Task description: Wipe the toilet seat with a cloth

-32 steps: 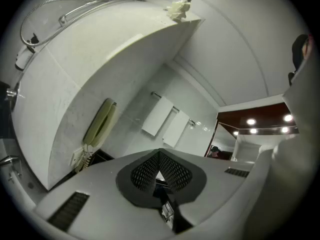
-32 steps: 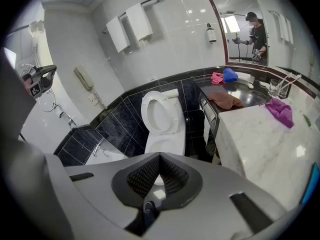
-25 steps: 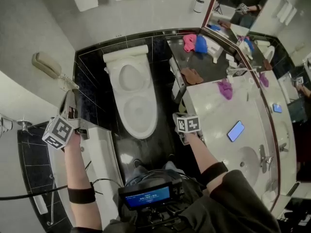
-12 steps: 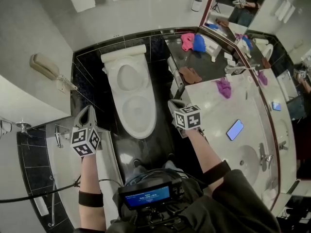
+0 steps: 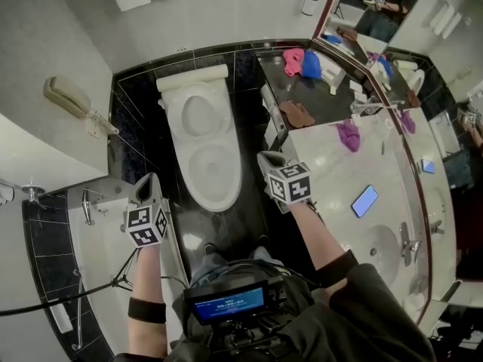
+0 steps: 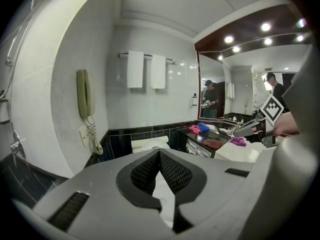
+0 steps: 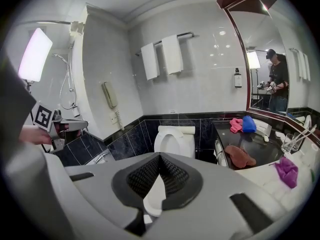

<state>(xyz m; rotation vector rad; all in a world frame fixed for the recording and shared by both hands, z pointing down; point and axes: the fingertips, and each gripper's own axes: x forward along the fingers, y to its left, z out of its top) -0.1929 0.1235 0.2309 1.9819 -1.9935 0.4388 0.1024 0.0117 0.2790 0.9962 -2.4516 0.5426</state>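
Observation:
The white toilet [image 5: 205, 145] stands against the black-tiled back wall, between my two grippers; it also shows in the right gripper view [image 7: 173, 138]. My left gripper [image 5: 147, 181] hangs left of the bowl's front, jaws shut and empty [image 6: 160, 154]. My right gripper [image 5: 266, 157] is to the right of the bowl, also shut with nothing in it [image 7: 160, 157]. Several cloths lie on the dark shelf to the toilet's right: a pink cloth [image 5: 293, 61], a blue cloth [image 5: 311, 65] and a brown cloth [image 5: 296, 115]. A purple cloth [image 5: 348, 136] lies on the white counter.
A wall telephone [image 5: 65, 96] hangs on the left wall. The white counter [image 5: 332, 179] on the right carries a phone [image 5: 365, 200] and a sink [image 5: 386, 249]. Two towels [image 7: 162, 57] hang above the toilet. A mirror [image 5: 377, 21] runs along the right.
My left gripper has swung in from the far left wall toward the toilet's front left. The right gripper has barely shifted.

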